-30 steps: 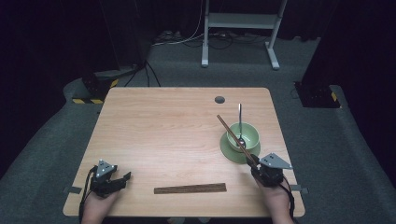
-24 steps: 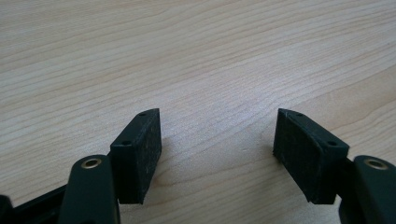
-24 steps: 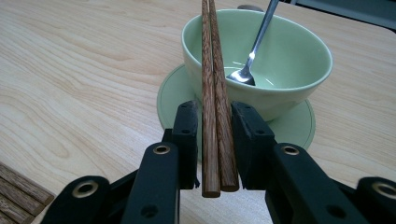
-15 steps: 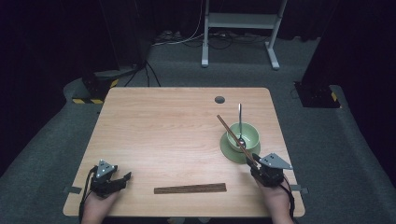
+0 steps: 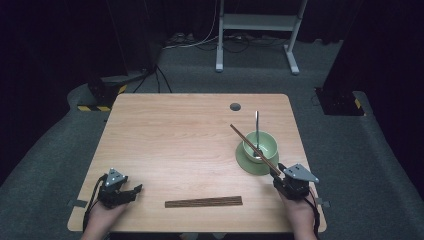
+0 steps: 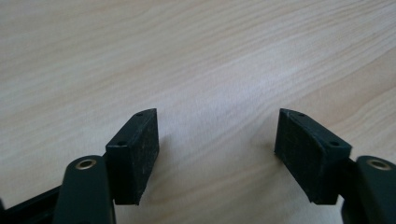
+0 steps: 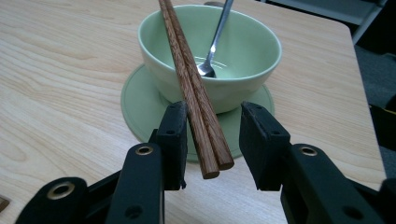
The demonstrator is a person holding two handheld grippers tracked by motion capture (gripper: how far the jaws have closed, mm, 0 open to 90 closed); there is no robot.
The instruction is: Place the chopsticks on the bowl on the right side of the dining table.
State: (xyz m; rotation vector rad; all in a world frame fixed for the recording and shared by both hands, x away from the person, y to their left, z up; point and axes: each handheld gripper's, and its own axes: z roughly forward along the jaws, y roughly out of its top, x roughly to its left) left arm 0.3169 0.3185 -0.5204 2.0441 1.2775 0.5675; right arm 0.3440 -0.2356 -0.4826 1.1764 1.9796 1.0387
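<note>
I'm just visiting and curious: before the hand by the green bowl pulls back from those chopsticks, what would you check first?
1. Right gripper fingers off the chopsticks: cannot tell. The jaws have just been opening; there is a gap on one side, while the other finger looks to be touching them.
2. Chopsticks lean on the bowl rim: ok.
3. Bowl centred on its saucer: ok.
4. Spoon resting inside the bowl: ok.
5. Second pair of chopsticks lies flat on the table: ok.
6. Left gripper open with nothing between its fingers: ok.
</note>
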